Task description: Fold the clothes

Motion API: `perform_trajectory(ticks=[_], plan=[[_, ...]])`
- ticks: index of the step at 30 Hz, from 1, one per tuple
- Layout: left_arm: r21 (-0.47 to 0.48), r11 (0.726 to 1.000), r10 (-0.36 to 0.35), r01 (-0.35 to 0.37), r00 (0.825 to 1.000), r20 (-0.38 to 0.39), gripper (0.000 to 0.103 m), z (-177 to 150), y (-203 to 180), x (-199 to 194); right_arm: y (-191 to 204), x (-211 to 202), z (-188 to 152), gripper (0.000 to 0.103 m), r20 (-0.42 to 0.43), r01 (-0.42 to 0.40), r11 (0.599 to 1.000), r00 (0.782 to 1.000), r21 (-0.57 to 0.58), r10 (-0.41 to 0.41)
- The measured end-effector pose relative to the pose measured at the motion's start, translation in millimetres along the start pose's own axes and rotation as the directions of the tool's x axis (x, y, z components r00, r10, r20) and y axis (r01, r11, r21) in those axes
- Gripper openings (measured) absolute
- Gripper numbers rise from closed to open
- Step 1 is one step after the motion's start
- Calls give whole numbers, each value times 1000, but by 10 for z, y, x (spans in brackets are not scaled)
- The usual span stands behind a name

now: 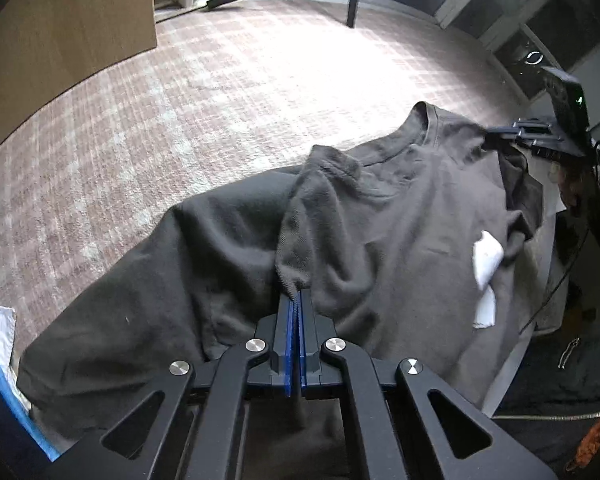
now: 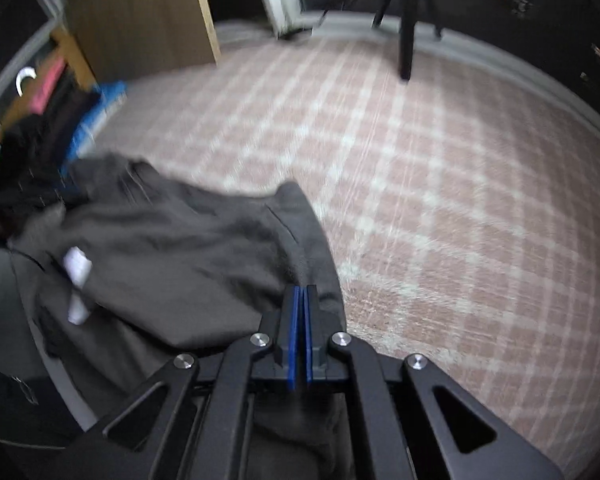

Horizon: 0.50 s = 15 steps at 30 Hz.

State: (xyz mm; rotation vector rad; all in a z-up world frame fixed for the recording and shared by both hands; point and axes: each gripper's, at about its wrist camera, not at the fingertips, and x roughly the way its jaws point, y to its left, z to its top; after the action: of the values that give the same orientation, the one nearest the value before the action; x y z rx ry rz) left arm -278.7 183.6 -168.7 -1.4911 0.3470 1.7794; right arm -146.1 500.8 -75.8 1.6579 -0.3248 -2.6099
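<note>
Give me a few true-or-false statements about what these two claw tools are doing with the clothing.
1. The left gripper is clamped on the dark grey T-shirt. True.
2. The right gripper is open and empty. False: it is shut on the shirt's fabric.
3. A white patch shows on the shirt. True.
4. The carpet is plain blue. False: it is pinkish with pale checks.
5. The shirt is neatly folded. False: it is rumpled.

Dark grey T-shirt [image 1: 400, 220] hanging spread above the floor.
It is drooping rumpled, collar uppermost, with a white label showing against the fabric near one side.
</note>
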Motion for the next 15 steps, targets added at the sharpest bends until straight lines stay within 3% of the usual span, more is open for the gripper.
perform_trajectory(ticks=[2,6,9,13,15], plan=[[-8,1000,20,-20,1000,22,1,-42,-98,-192,22,-286,-21,2,66,-22,1000,998,22,20],[-67,995,-74,79,994,79,2,-248,-164,-639,50,-806,-217,2,180,-98,990,981,97,79],[-18,1000,-20,21,998,60,4,-346,-267,-616,-25,-797,-433,2,154,-63,988,987,142,41],[6,1000,-11,11,1000,19,25,-302,-261,-442,-200,-430,-558,2,64,-40,985,998,168,29],[15,1000,-9,9,1000,-1,29,-276,-254,-353,-289,-241,-600,3,24,-27,985,999,172,23]])
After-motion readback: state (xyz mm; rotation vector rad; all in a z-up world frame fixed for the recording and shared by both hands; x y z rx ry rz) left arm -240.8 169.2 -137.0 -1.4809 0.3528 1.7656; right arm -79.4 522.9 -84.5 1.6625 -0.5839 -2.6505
